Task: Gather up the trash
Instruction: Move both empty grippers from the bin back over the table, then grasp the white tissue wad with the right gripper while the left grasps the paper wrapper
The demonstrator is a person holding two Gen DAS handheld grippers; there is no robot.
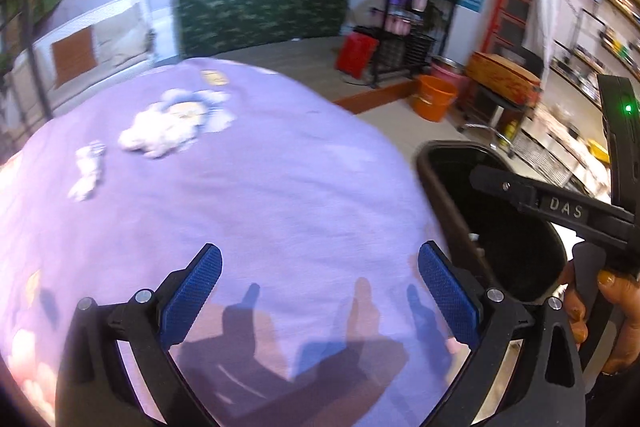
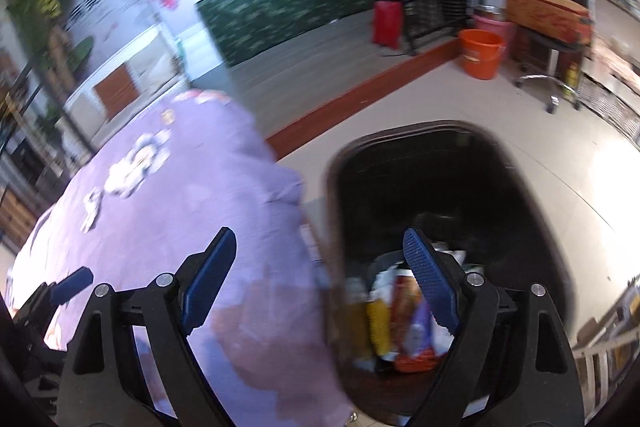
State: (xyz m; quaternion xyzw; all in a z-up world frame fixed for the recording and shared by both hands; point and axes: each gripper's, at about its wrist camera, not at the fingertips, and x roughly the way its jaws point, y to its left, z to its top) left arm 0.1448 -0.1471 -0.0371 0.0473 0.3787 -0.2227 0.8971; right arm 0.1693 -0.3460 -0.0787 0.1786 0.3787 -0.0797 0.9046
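Tissue wad (image 1: 154,135) judged light, soft, crushable | pinched at its bulk | left gripper (image 1: 320,291) and right gripper (image 2: 320,283) spread wide, nothing held

tissues (image 1: 156,135) lie on the bed (image 1: 280,195); bin (image 2: 452,195) stands beside it.

Lilac-covered bed (image 1: 248,195) with white crumpled tissues (image 1: 158,135)

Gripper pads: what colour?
Blue, with a fine textured surface, on black fingers. Clearest in the left wrist view, on the left gripper pads.
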